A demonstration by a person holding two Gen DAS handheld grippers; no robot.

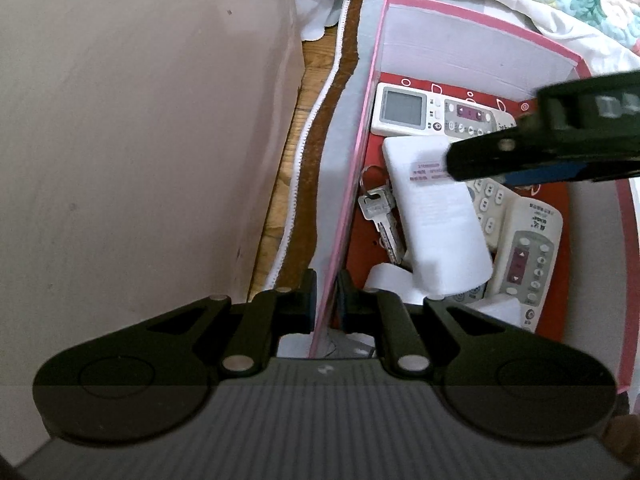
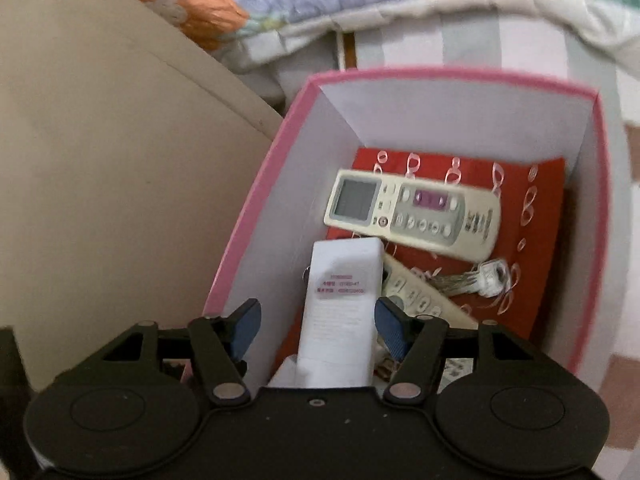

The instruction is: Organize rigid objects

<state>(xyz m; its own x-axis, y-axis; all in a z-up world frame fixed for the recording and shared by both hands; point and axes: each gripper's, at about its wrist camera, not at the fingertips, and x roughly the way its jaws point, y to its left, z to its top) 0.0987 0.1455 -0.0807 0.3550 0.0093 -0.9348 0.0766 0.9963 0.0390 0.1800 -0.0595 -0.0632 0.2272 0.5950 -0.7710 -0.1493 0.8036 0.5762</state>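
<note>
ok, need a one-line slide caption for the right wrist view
Open right tool straddling a white remote inside the pink box, above a screen remote and keys.

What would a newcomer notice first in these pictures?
A pink-edged box with a red floor holds white remotes: one with a screen lies at the far end. The right gripper, jaws open, straddles a white face-down remote. The left gripper clamps the box wall.
</note>
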